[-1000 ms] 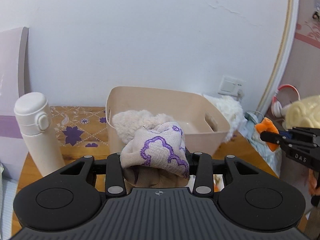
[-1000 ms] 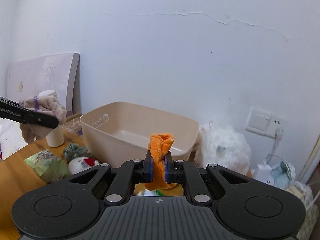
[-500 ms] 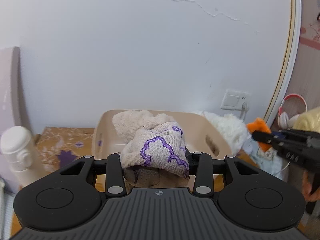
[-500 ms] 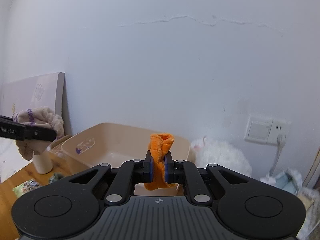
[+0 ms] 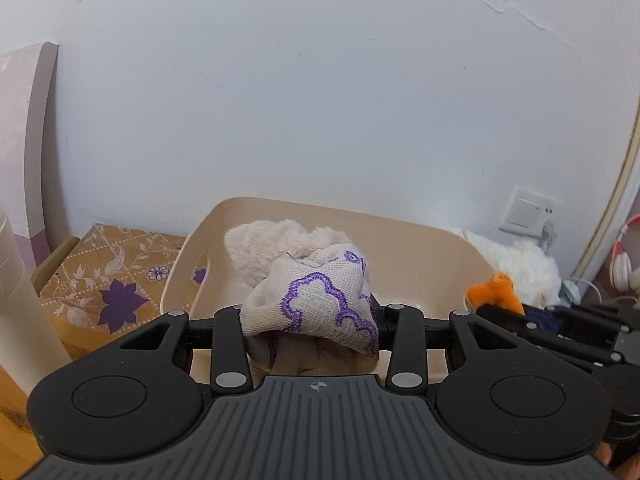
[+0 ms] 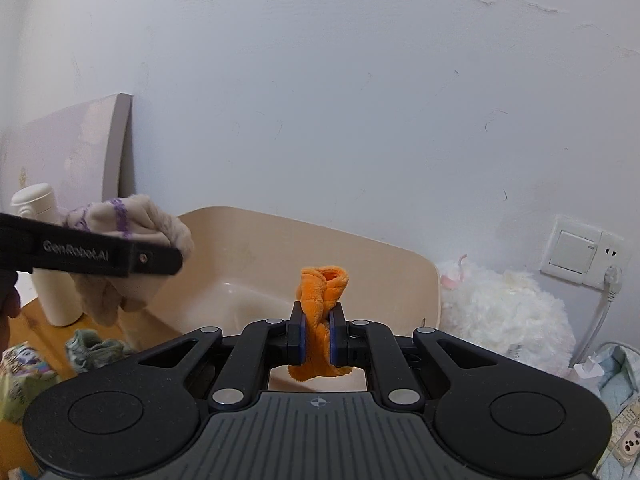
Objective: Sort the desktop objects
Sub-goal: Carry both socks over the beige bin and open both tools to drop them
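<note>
Lettering "GenRobot.AI" on left claw (image 6: pixel 132 258), clamped on beige purple-stitched cloth (image 5: pixel 316 300); right claw (image 6: pixel 317 334) pinching orange cloth (image 6: pixel 320 304)

1. I get soft, even light in both wrist views; the white wall (image 5: pixel 320 100) looks bright, without glare.
2. Shadows are faint and diffuse.
3. Fisheye bending curves the edges, and the corners go dark.
4. In the right view, the green items (image 6: pixel 92 350) at lower left are smeared with blur.

Black tongs (image 6: pixel 317 338), blue pads, silver screws, "GenRobot.AI" marking.
</note>
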Tool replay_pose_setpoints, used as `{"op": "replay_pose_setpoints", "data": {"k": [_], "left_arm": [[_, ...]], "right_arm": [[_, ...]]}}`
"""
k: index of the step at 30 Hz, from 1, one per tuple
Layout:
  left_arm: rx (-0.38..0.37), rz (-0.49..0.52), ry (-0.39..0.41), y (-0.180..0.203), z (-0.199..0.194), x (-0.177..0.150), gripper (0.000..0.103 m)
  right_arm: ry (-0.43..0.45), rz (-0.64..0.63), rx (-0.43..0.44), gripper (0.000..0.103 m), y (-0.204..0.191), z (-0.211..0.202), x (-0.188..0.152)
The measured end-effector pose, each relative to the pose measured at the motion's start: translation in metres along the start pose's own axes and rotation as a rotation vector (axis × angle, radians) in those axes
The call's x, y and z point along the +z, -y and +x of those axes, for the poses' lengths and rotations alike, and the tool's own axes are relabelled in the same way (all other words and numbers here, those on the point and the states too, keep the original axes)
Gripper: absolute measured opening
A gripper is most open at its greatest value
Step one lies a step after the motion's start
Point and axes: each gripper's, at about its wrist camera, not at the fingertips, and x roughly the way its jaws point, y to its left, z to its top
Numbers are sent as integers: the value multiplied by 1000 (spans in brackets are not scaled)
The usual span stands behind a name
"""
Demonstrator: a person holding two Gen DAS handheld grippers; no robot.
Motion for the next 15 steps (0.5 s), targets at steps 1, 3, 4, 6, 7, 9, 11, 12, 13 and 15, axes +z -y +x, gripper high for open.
{"op": "replay_pose_setpoints", "data": {"k": [1,3,4,6,7,9,11,12,13,15], "left_arm": [[7,-4,2,-1,3,2,40],[28,-8,2,-4,10,6,40],[33,-9,-5,-5,14,8,40],[35,-5,-39,-6,25,6,42],[40,0,-62,-7,31,5,42],[59,17,-99,-8,42,-2,48],[81,74,-88,-3,42,-7,53],[85,97,-85,0,41,-9,61],[90,112,-78,2,38,-10,70],[73,117,-55,3,33,-11,89]], "right_arm": [[-4,11,-2,10,2,3,1],[-13,19,-14,10,4,11,1],[-22,10,-23,11,3,16,1],[-51,-8,-34,11,1,25,-2],[-63,-9,-41,12,1,30,-4],[-76,11,-49,27,4,39,-8],[-72,41,-52,46,8,40,-11],[-69,48,-57,68,10,38,-12],[-55,53,-67,79,11,35,-11],[-17,68,-72,94,16,28,-8]]}}
